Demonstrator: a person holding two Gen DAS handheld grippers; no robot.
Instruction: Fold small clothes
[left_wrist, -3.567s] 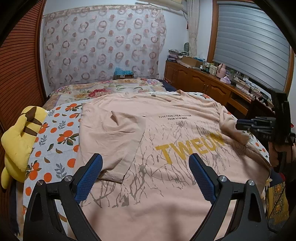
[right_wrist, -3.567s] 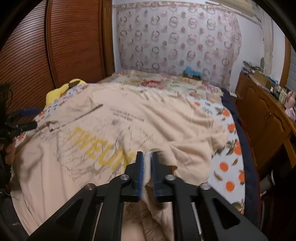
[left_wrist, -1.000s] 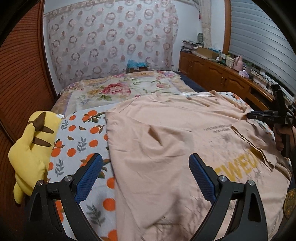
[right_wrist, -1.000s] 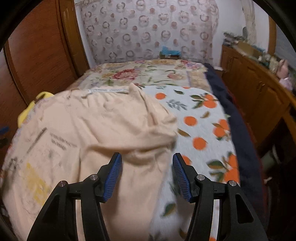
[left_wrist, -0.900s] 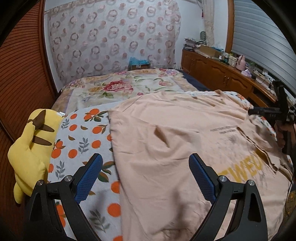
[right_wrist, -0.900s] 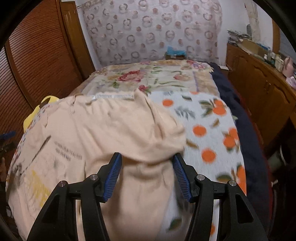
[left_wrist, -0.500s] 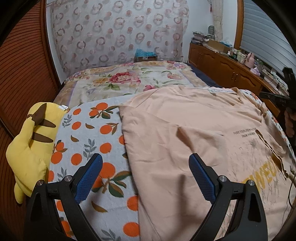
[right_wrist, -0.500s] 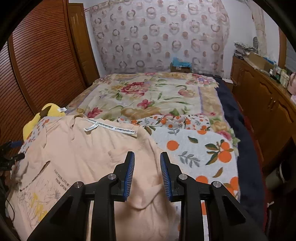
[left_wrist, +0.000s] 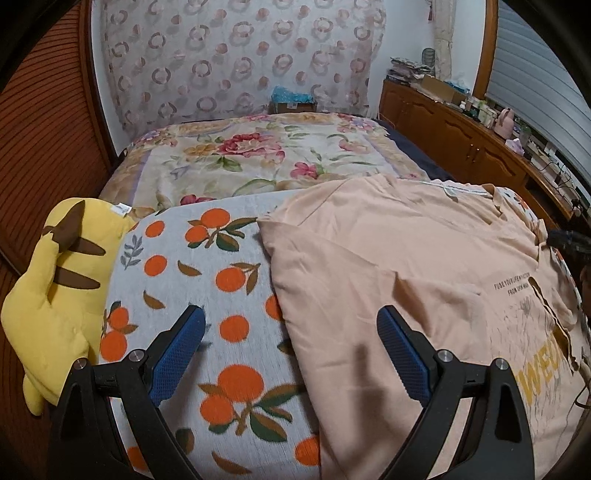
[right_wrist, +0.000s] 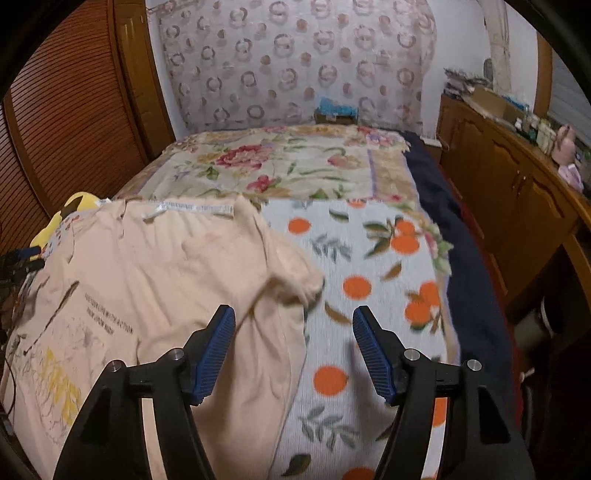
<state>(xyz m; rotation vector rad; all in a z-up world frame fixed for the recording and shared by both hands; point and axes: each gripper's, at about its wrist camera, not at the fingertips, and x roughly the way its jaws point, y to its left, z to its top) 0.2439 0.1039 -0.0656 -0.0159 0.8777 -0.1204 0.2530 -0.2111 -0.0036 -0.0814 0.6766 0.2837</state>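
While the right gripper (right_wrist: 293, 349) has just been opening and holds nothing, the peach T-shirt's right sleeve (right_wrist: 291, 273) lies just beyond its spread jaws, nearer it than the open, empty left gripper (left_wrist: 291, 345).

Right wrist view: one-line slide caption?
Open right tongs hover over the peach T-shirt's sleeve edge on the orange-print blanket, nothing gripped.

The left tongs (left_wrist: 291, 347) and right tongs (right_wrist: 294, 349) look alike: black angular arms, silver screws at the joints, and ribbed blue pads (left_wrist: 176, 354) lining the fingers' inner faces.
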